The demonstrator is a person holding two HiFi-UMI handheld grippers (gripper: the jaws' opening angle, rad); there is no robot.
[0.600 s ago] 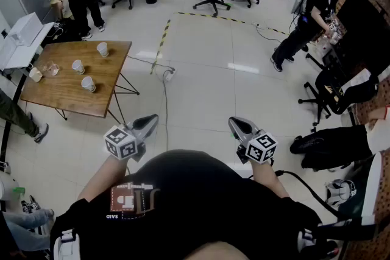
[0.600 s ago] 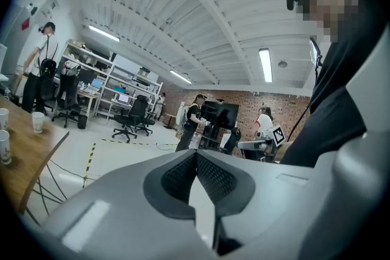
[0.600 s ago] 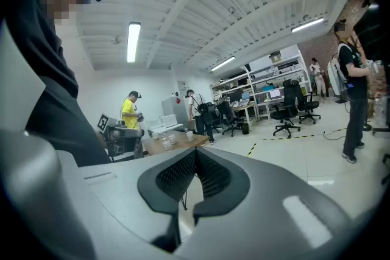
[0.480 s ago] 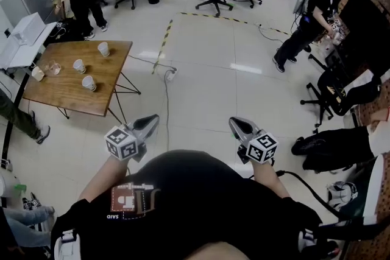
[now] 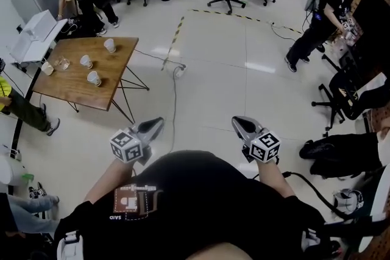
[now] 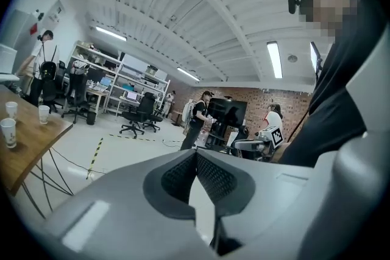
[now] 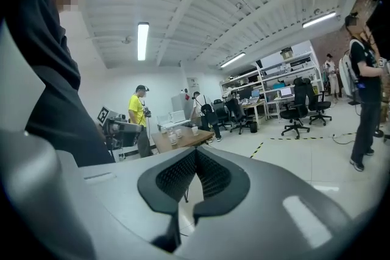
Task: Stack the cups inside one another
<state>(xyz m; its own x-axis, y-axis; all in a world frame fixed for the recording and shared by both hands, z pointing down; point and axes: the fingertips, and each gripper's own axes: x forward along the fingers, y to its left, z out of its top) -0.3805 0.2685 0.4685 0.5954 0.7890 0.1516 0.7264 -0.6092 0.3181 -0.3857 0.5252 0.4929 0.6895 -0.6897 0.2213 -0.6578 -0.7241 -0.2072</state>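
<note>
At the person's waist, nearest the head camera, the left hand-held gripper (image 5: 153, 125) and the right hand-held gripper (image 5: 239, 125) point out over the floor. Each has its jaws pressed together with nothing between them. Task not started — no cup is touched.

Further out, a cable (image 5: 174, 91) runs across the floor towards the surface (image 5: 116, 64); I judge it a trip or snag risk on the walk over.

On the surface the cups (image 5: 94, 78) stand upright and spread apart, well away from both grippers. Likely risks there:
- Arriving with jaws closed would shove a cup over instead of grasping it.
- The cups look light, so a hard squeeze could crush or tip one.
- The edge cup (image 5: 46, 67) sits near the far-left rim beside a clear container (image 5: 61, 63) — a nudge could send it off.

A person in yellow (image 5: 6, 94) stands close to that edge, so a bump is possible.
</note>
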